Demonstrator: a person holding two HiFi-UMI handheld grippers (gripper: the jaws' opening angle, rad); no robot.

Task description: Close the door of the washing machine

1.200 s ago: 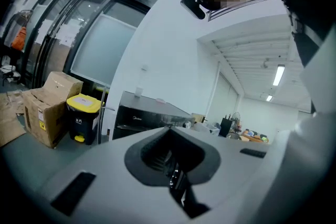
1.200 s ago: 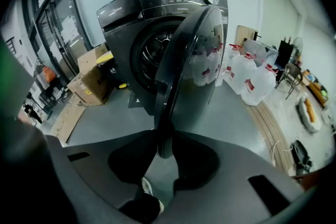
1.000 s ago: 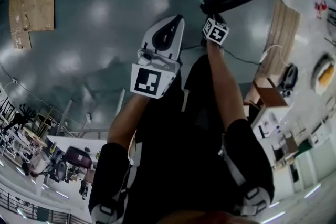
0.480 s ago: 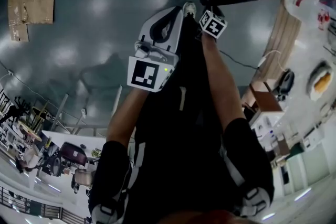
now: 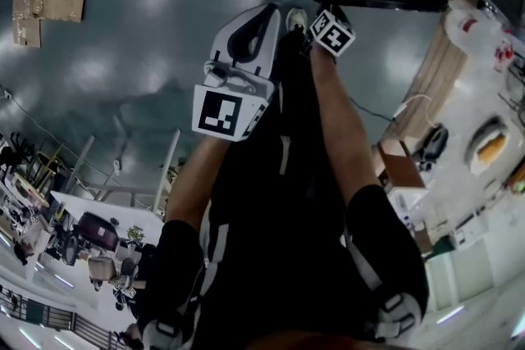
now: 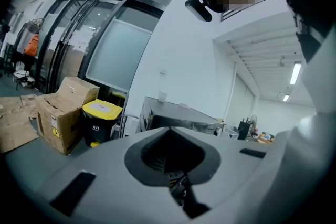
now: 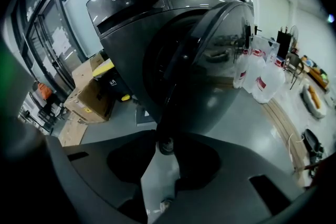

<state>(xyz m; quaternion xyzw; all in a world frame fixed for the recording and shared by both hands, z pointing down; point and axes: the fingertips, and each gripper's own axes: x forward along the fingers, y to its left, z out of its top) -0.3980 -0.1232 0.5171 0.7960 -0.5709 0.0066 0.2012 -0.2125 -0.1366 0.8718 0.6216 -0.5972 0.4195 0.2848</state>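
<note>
The big dark washing machine (image 7: 131, 13) fills the upper middle of the right gripper view, and its round door (image 7: 220, 50) is not shut. The door swings out from the front of the machine. Its dark edge runs from the upper right of the picture down to the lower middle. There the bottom of that edge comes right to the tips of the right gripper (image 7: 164, 150). It sits at the front of the gap between the two fingers. The fingers stand apart and have just been opening. The pale floor (image 7: 247, 118) shows through the gap behind the edge, so the fingers are around the door's edge but do not look like they squeeze it. To the right of the door, some white jugs (image 7: 265, 78) stand on the floor. In the head view, the door is a dark ring at the top of the picture, just above the right gripper's marker cube. The left gripper (image 6: 169, 134) sits to the left of it, lower in the picture and well apart from the door. Its fingers are together with nothing between them. It points at a cardboard box (image 6: 60, 113) and a bin with a yellow lid (image 6: 101, 120), not at the washing machine.
</note>
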